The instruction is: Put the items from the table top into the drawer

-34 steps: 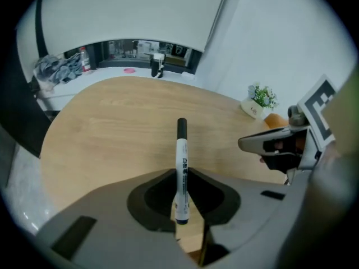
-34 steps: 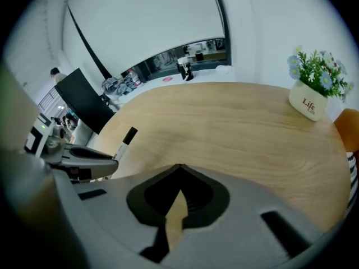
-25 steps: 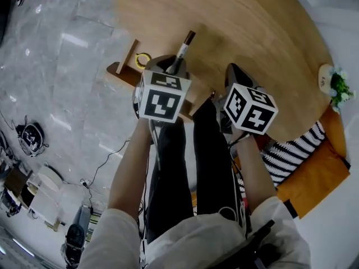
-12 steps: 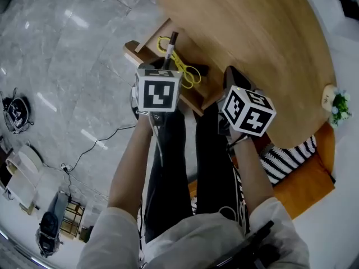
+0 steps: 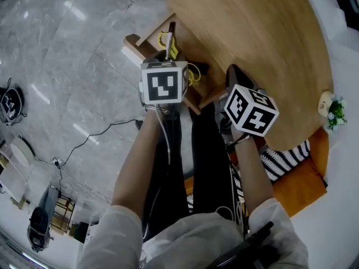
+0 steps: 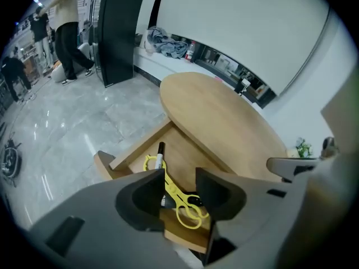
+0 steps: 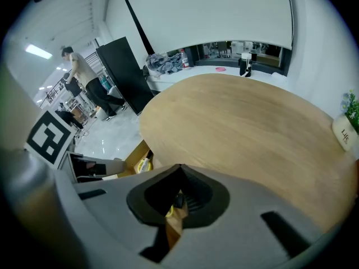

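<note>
Only legible txt: "Life." on white plant pot (image 7: 343,134), rt side.

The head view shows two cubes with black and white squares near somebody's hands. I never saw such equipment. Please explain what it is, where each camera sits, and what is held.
No robot here: a person holds a two-jaw gripper in each hand, and each cube is part of one. One picture comes from a camera on the person's head; the other two ride on the grippers and look along the jaws. The left gripper hangs over an open drawer under a round table; its jaws have just been opening and grip nothing. A pen and yellow scissors lie in the drawer. The right gripper is shut and empty. A small plant pot stands on the table.
</note>
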The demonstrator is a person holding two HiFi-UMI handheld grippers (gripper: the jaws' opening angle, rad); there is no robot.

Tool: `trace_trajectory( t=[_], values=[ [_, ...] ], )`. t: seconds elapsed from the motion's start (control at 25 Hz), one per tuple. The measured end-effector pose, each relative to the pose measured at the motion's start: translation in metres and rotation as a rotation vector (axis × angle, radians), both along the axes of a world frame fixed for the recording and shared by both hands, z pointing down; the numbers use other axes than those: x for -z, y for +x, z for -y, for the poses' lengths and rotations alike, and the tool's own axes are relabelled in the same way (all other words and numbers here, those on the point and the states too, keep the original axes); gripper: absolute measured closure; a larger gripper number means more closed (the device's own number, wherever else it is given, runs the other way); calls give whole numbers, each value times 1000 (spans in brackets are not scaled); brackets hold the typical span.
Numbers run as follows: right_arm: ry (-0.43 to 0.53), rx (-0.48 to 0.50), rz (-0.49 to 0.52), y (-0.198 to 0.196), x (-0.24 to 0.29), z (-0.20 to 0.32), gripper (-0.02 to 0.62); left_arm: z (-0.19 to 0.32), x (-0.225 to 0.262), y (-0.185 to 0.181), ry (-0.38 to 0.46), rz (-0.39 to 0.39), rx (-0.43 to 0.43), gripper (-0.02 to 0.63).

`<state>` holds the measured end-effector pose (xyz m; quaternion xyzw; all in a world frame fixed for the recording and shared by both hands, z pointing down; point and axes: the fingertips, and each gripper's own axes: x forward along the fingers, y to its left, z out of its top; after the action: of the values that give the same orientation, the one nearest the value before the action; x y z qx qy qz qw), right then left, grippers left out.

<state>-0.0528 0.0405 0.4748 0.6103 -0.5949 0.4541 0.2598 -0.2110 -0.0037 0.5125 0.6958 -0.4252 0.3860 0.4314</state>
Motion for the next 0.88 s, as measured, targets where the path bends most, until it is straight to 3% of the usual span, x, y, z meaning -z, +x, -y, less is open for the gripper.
trace_trajectory(
  t=[0.28,0.44,0.6,0.68,0.88],
  values=[
    [22,-74,3,16,7,-3,603,6,20,-8,50,22,-42,459],
    [37,-79,-10,18,33,-6,603,14,58,-13,73,23,-84,459],
    [56,-35,-56,13,88,-15,603,11,130,-15,121,12,-170,468],
    [48,-18,-76,8,124,-28,603,4,175,-20,150,12,-195,505],
    [134,-10,-144,3,210,-19,603,30,291,-28,310,-48,-182,565]
  ],
)
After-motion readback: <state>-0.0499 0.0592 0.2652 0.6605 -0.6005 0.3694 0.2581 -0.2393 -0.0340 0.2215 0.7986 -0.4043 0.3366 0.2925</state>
